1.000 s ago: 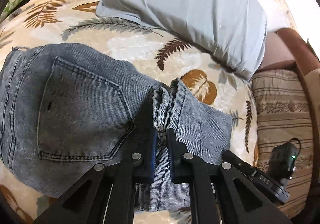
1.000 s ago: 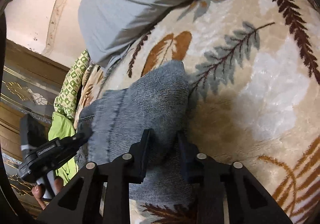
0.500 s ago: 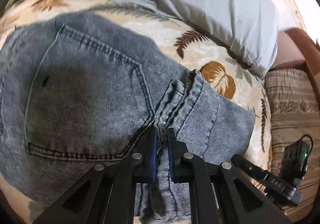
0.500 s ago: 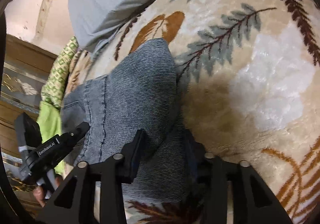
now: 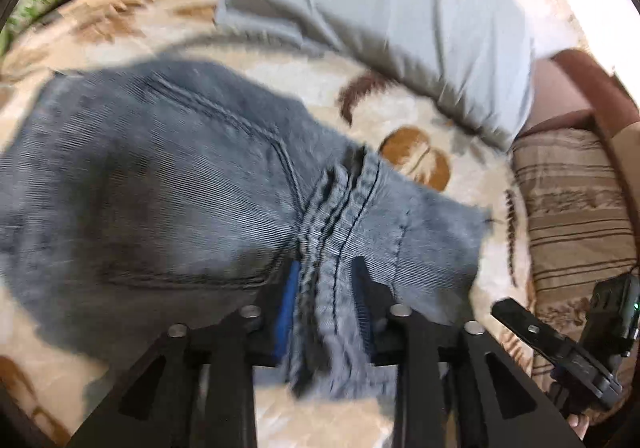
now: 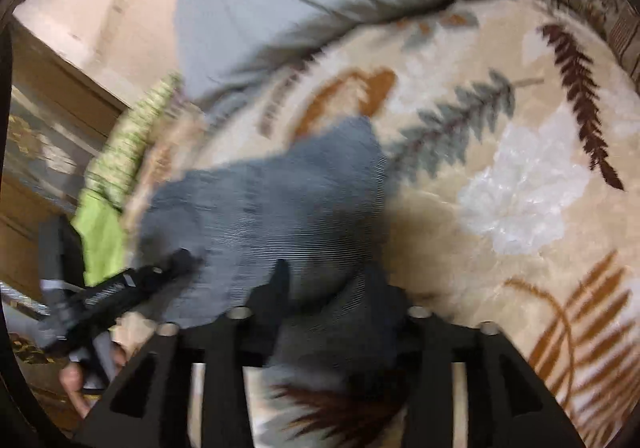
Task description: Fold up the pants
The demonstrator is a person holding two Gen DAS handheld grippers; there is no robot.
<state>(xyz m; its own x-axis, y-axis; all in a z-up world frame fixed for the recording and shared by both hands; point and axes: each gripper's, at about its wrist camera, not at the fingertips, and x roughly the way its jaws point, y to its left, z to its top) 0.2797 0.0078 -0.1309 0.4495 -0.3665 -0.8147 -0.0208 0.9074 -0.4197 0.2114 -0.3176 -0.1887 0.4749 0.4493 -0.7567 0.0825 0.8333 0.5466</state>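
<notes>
Fold looks mostly done: jeans (image 5: 168, 184) lie bundled on bed (image 5: 400, 116), pillow (image 5: 400, 8) at 12 o'clock; left tongs (image 5: 326, 280) and right tongs (image 6: 326, 288) both spread, denim loose between, final flattening left.

A: Can you read any words here?

B: No. Both views are blurry, so no words, numbers or brand names can be read.

A: What about the black tool (image 6: 116, 288) low on the left in the right view?

B: It has a small pale patch, but that is only a smear. No letters show.

A: And the black box (image 5: 612, 312) at the right edge of the left view?

B: It has a tiny green light on it. No writing can be seen.

A: Any tag on the jeans (image 5: 160, 188)?

B: I see stitching, but nothing to read.
</notes>
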